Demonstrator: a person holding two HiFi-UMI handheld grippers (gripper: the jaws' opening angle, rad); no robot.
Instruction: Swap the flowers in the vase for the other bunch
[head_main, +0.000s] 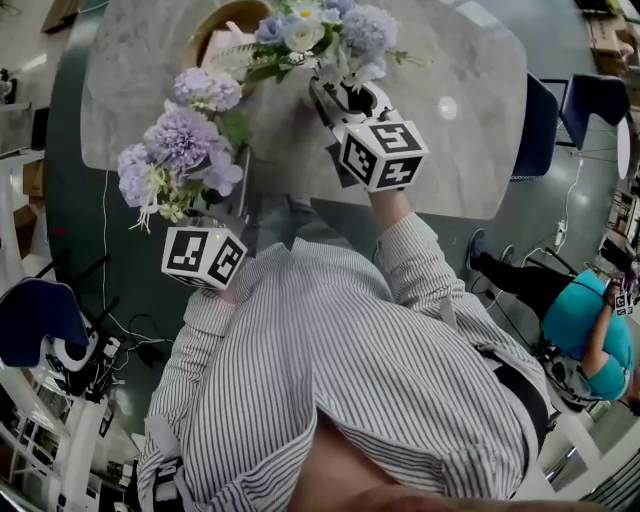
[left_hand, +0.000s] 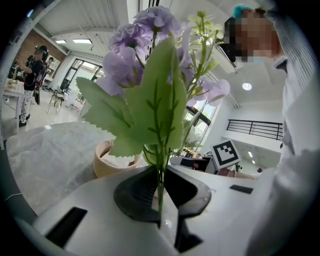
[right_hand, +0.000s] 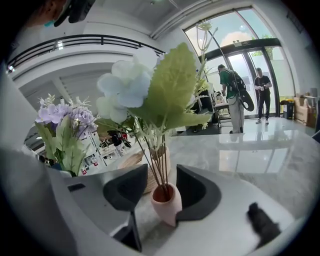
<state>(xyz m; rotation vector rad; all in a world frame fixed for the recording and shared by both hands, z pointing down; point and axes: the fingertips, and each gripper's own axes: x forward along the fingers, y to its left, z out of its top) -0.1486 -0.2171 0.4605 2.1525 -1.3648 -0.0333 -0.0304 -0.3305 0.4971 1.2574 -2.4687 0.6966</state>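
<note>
My left gripper (head_main: 212, 222) (left_hand: 161, 200) is shut on the thin green stems of a purple bunch (head_main: 180, 140) (left_hand: 145, 45) and holds it upright above the table's near edge. My right gripper (head_main: 343, 98) (right_hand: 162, 187) is shut on a small pink vase (right_hand: 166, 202), which leans a little between the jaws. The vase holds a blue and white bunch (head_main: 315, 30) (right_hand: 145, 95). In the head view the flowers and gripper hide the vase. The two bunches are side by side and apart.
The round grey marble table (head_main: 460, 150) carries a tan basket (head_main: 222, 25) (left_hand: 107, 161) behind the flowers. A blue chair (head_main: 540, 125) stands at the table's right, another chair (head_main: 35, 320) on the left. A person in teal (head_main: 585, 325) sits at the right.
</note>
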